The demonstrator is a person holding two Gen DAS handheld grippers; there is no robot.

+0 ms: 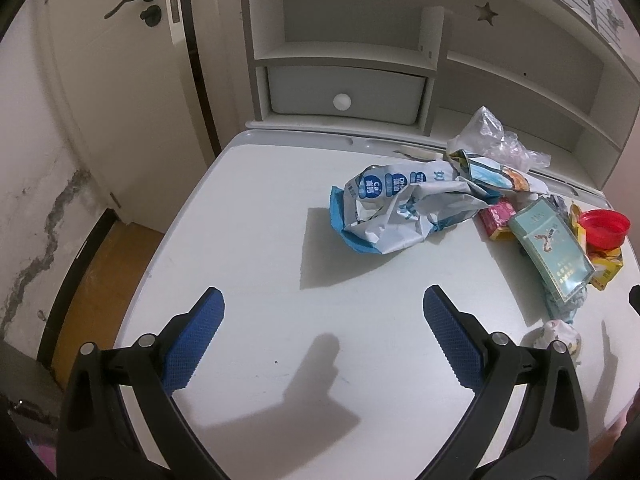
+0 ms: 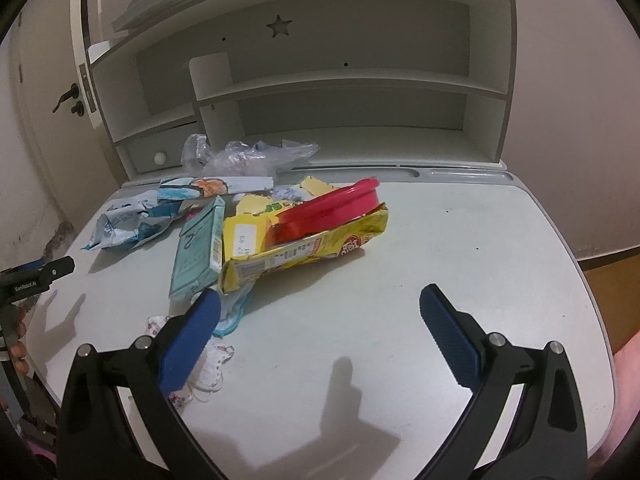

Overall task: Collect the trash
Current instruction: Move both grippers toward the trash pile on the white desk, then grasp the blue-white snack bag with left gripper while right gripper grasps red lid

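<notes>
Both grippers are hovering over the white desk (image 1: 248,240) with fingers spread wide and nothing between them. The left gripper (image 1: 323,300) is facing bare desktop; the right gripper (image 2: 320,300) is likewise holding nothing.

Progress, as a judgement: collecting is not looking started. All the trash is lying loose in one cluster, and no bin or bag for it is showing in either view.

Left wrist view: the crumpled blue-and-white bag (image 1: 400,208) is sitting ahead of the fingers and toward the right one; the teal carton (image 1: 554,252), red lid (image 1: 604,227) and clear plastic wrap (image 1: 496,136) are lying beyond and right of the right finger. A small crumpled wrapper (image 1: 558,334) is sitting just beside that finger's outer side.

Right wrist view is adding what the left cannot show well: the yellow snack bag (image 2: 304,248) with the red lid resting in its torn mouth, just ahead of the left fingertip; the small wrapper partly hidden under that finger; open desk ahead of the right finger. The left gripper's tip is also poking in at the far left edge.
</notes>
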